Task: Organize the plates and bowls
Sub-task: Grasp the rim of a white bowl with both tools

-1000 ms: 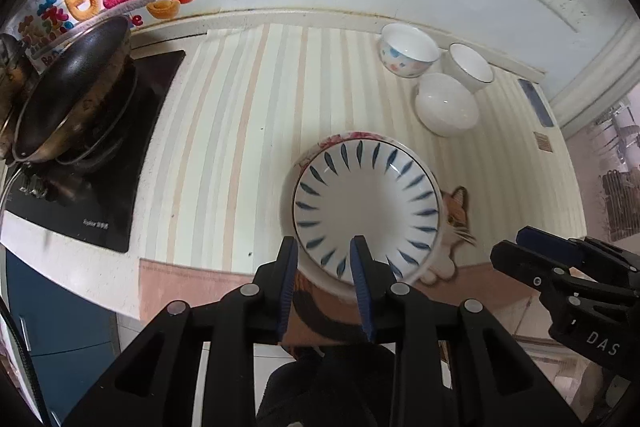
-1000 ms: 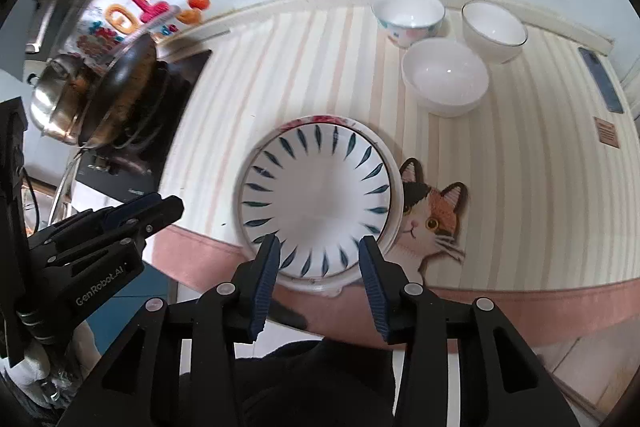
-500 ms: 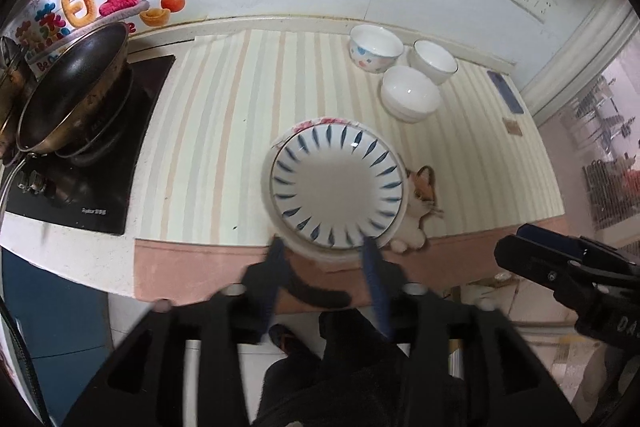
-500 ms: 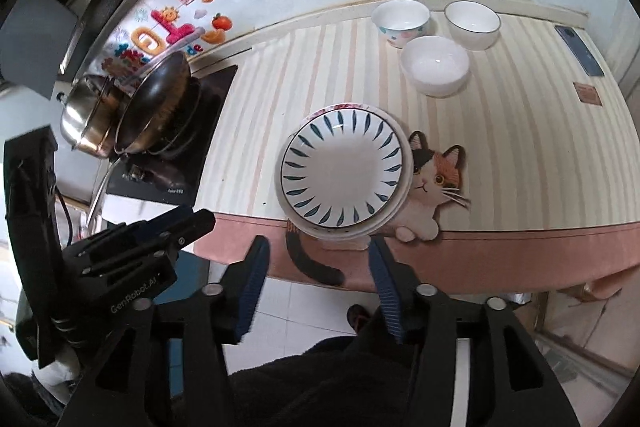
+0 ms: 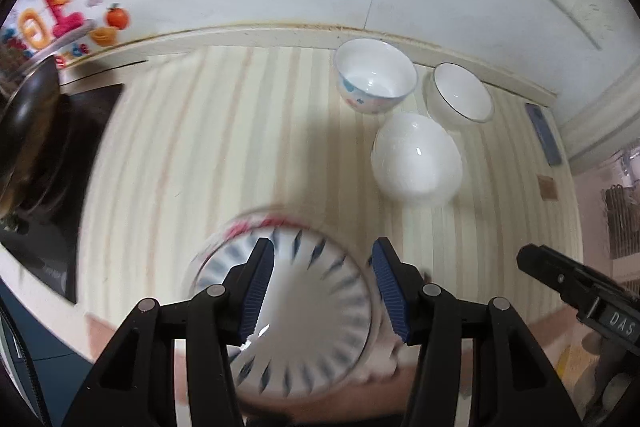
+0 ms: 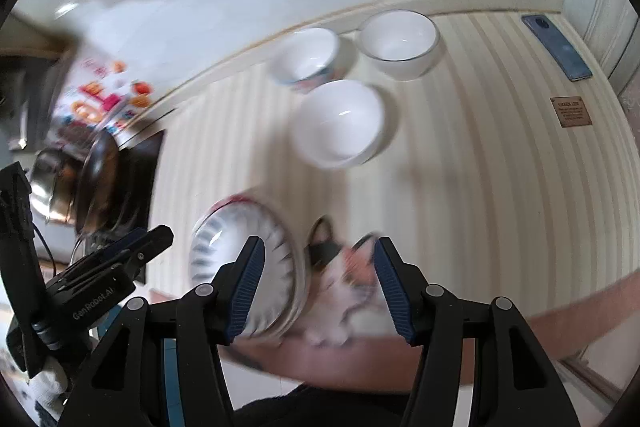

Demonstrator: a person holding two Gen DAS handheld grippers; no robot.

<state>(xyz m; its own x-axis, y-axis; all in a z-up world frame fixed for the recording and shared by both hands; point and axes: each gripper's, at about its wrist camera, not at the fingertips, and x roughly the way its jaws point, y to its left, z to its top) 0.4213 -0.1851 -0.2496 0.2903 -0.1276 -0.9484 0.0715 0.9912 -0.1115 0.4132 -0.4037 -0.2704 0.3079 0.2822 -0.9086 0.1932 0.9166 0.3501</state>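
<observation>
Left wrist view: the left gripper [image 5: 322,285] hangs over the blue-leaf plate [image 5: 296,311], jaws parted and empty; that plate lies on a red-rimmed plate [image 5: 256,221] near the counter's [image 5: 200,147] front edge. Three bowls, patterned [image 5: 374,81], dark-rimmed [image 5: 460,93] and plain white [image 5: 416,159], cluster near the wall. "DAS" reads on the other tool. Right wrist view: the right gripper [image 6: 320,283], likewise spread and holding nothing, straddles the plate rim and cat picture [image 6: 348,279]. "GenRobot.AI" marks the left tool. Risk, I judge: a careless nudge could push the stacked plates off that edge.
</observation>
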